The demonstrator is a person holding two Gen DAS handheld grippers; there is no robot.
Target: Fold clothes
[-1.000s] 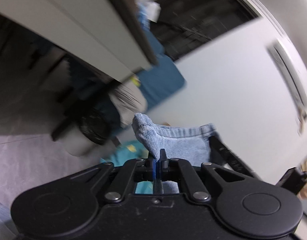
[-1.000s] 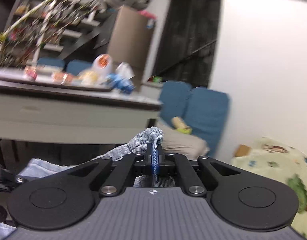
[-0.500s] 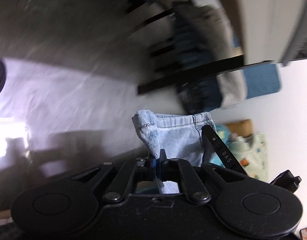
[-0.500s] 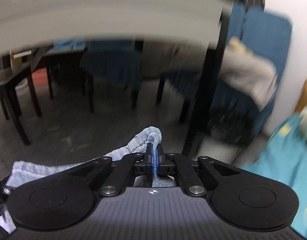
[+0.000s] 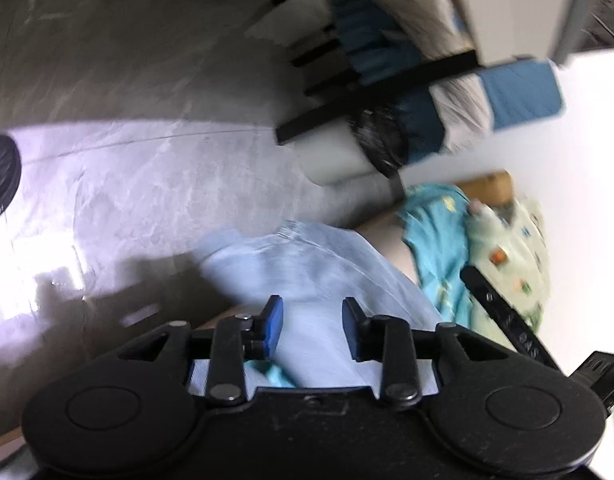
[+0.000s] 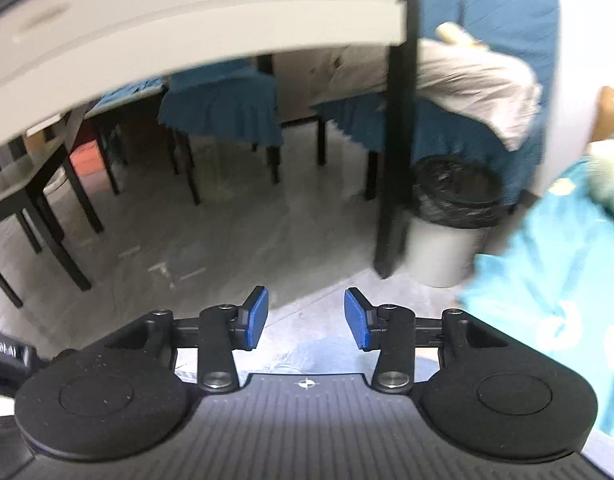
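A pale blue denim garment (image 5: 319,268) lies spread just ahead of and under my left gripper (image 5: 312,320). The left jaws are opening; the cloth shows in the gap between the blue pads (image 5: 274,326), but they do not press on it. In the right wrist view my right gripper (image 6: 305,314) also has its jaws opening, with only floor between the pads (image 6: 255,318). A strip of the denim (image 6: 307,358) shows low behind them, free of the pads.
A teal cloth (image 5: 435,236) and a pale patterned blanket (image 5: 511,248) lie right of the denim. A white bin with a black liner (image 6: 447,240) stands by a black table leg (image 6: 395,160). Blue-covered chairs (image 6: 223,112) stand under the table. Grey floor (image 5: 147,184) stretches to the left.
Both grippers were shut on bunched edges of the denim; now both sets of jaws stand apart and the denim has dropped flat. Both views have tipped down toward the floor.
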